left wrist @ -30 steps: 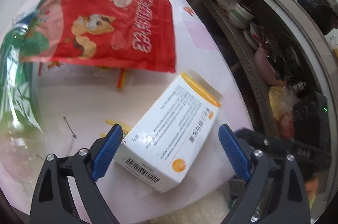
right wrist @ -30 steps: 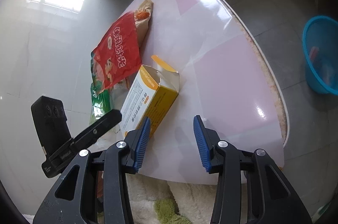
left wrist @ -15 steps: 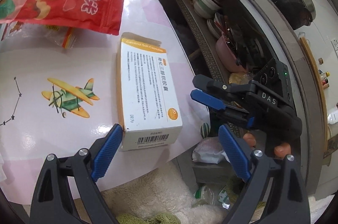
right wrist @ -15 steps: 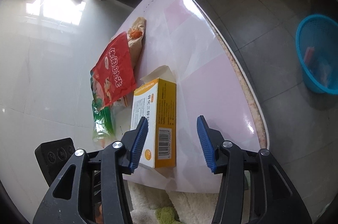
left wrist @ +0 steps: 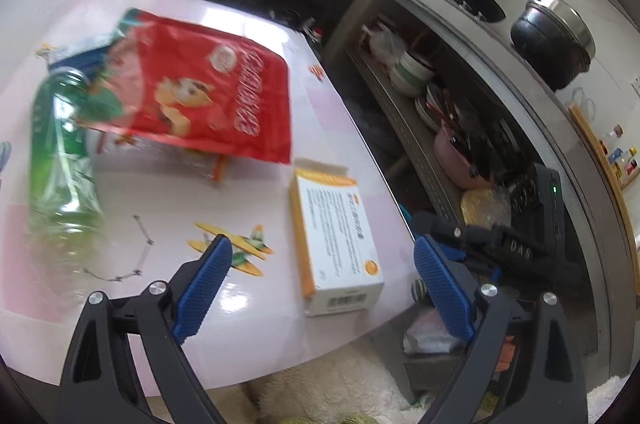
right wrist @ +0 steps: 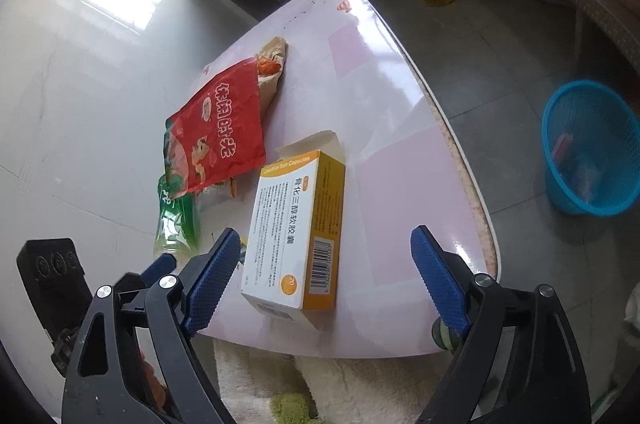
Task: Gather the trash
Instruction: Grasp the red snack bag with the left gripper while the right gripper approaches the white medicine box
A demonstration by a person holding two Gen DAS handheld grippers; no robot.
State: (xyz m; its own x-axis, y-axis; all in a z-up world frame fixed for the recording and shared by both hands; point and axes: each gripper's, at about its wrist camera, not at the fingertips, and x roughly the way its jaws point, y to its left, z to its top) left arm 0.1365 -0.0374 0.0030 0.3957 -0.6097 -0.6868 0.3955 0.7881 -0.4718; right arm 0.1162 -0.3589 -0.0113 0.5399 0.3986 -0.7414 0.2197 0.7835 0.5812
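Right gripper [right wrist: 326, 278] wide apart, its jaws have just been opening; the white-and-orange box [right wrist: 298, 228] lies in the gap, pads clear of both long sides. Left gripper [left wrist: 320, 288] also spread, nothing pressed — the same box [left wrist: 336, 236] sits beyond its tips, lower centre of that frame.

Box lies flat on the pink table [right wrist: 404, 180], barcode end close to the near edge, flap end open toward the red snack bag [right wrist: 222, 132]. Bag overlaps a green bottle [right wrist: 178, 220] at frame left; a brown wrapper [right wrist: 272, 68] sticks out past its far end.

Table's right half is bare up to the curved rim. Beyond that rim, right of frame — grey floor, then a blue basket [right wrist: 592, 152], well apart from the table. In the left wrist view a shelf of dishes [left wrist: 412, 76] stands close along the table's right edge.
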